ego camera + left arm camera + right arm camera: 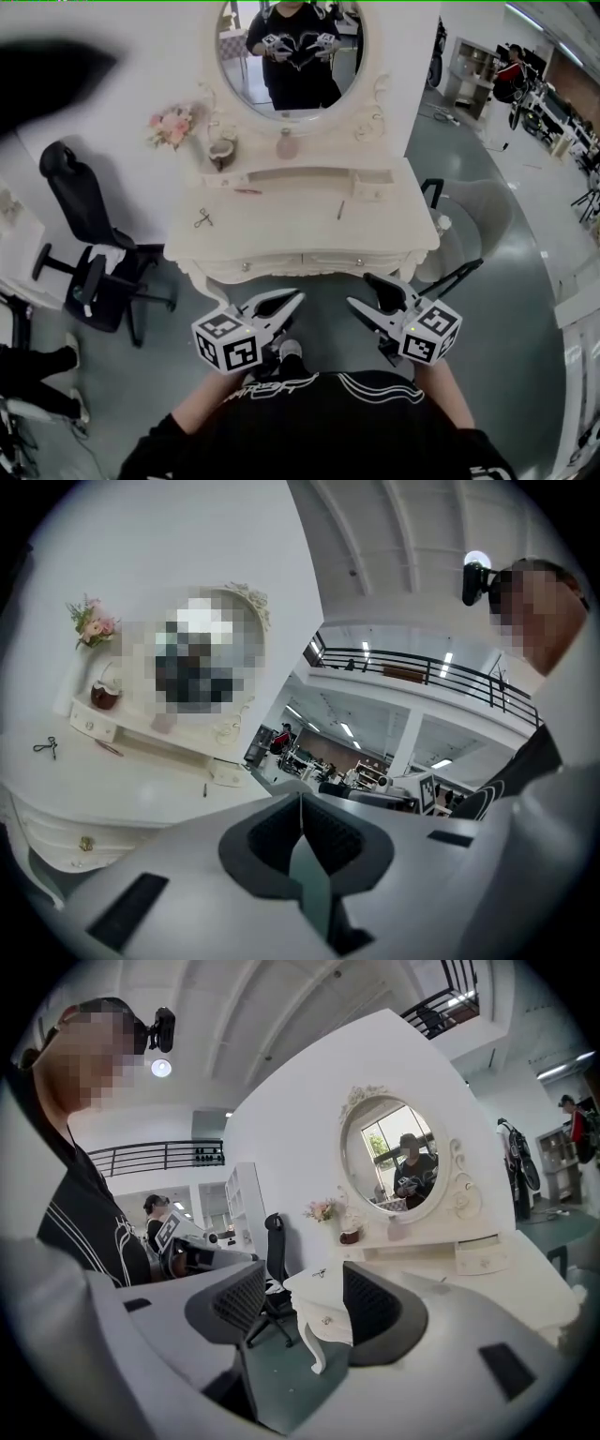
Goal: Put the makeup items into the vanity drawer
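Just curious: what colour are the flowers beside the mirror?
Pink flowers, clearest in the head view.

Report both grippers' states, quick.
Left gripper: shut, holding nothing.
Right gripper: open, empty.

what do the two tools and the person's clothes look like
The left tool and right tool match: pale grey bodies, dark ribbed pads, and a white cube with black square markers on each. No cables show. The person wears a black top with white wavy lines.
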